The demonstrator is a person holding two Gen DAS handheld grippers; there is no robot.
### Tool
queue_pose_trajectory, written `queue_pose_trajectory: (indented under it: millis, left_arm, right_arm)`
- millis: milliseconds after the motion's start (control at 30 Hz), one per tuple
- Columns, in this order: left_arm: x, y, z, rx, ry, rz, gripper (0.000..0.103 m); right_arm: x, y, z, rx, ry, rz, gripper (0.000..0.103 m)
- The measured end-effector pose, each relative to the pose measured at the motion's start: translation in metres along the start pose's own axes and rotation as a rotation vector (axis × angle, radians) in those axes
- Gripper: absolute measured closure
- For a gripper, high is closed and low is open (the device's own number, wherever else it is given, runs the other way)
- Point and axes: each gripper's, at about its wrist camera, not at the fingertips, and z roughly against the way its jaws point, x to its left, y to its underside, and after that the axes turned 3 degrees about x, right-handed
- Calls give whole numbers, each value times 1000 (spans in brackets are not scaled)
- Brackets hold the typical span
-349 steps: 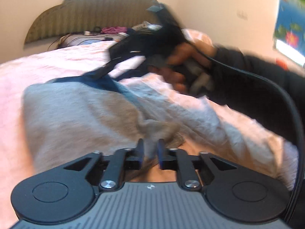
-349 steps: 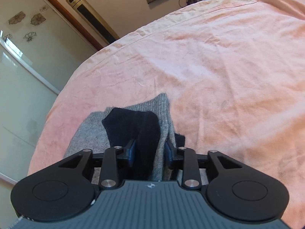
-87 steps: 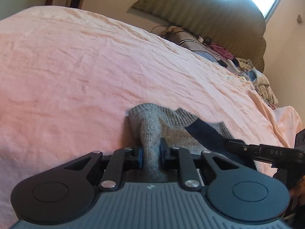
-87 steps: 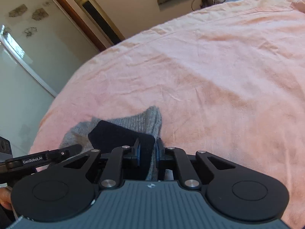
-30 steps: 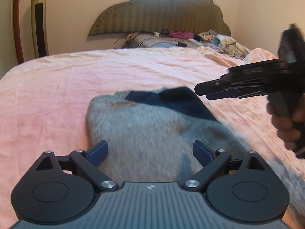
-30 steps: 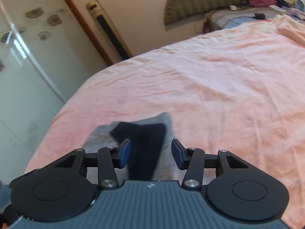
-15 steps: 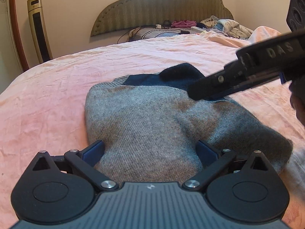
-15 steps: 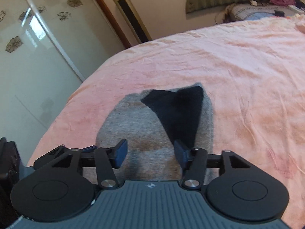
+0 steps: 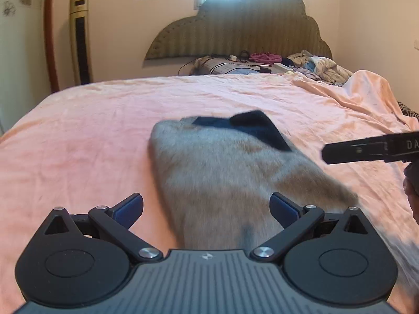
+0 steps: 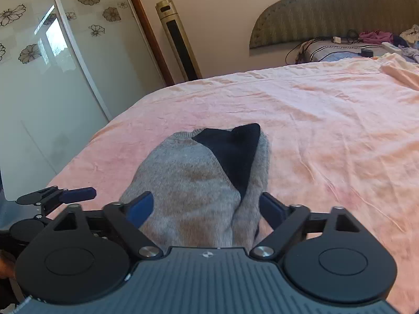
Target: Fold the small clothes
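Left tongs spread wide, gripping nothing; my right tongs are opening — pads off the cloth. Between both, I see the folded grey garment flat on the pink bed.

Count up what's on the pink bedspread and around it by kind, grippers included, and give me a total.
Grippers: 2, the left gripper open, the right gripper with jaws opening over the garment, not pressing it
Folded grey and navy knit garment: 1
Pink bedspread: 1
Headboard: 1
Tower fan: 1
Total: 6
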Motion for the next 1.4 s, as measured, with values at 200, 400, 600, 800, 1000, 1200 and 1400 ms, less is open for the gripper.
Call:
queue_pose_trajectory:
  millis: [200,400,600,800,1000,1200,1400]
  left_arm:
    - [-9,27,6,57,20,47,0]
    - [4,26,-22,136,74,239,0]
    - [12,21,-13,139,34,204,63]
    - [11,25,-3,126,37,149,61]
    - [4,36,18,47,10,154,8]
    - [-14,48,-10,80,-102,130,7]
    - [-20,51,-15,89,-129,84,0]
  right_arm:
    - [10,13,5,40,-41,-7,8]
    - [-15,19,-40,204,-22,-123,56]
    - [-8,21,-15,157,-48,-84,76]
    - [-22,31,-19,184,-18,-107,62]
    - [4,37,18,86,26,-47,25]
    - [30,73,-9,150,223,77,7]
    - [42,87,-20,94,301,137,0]
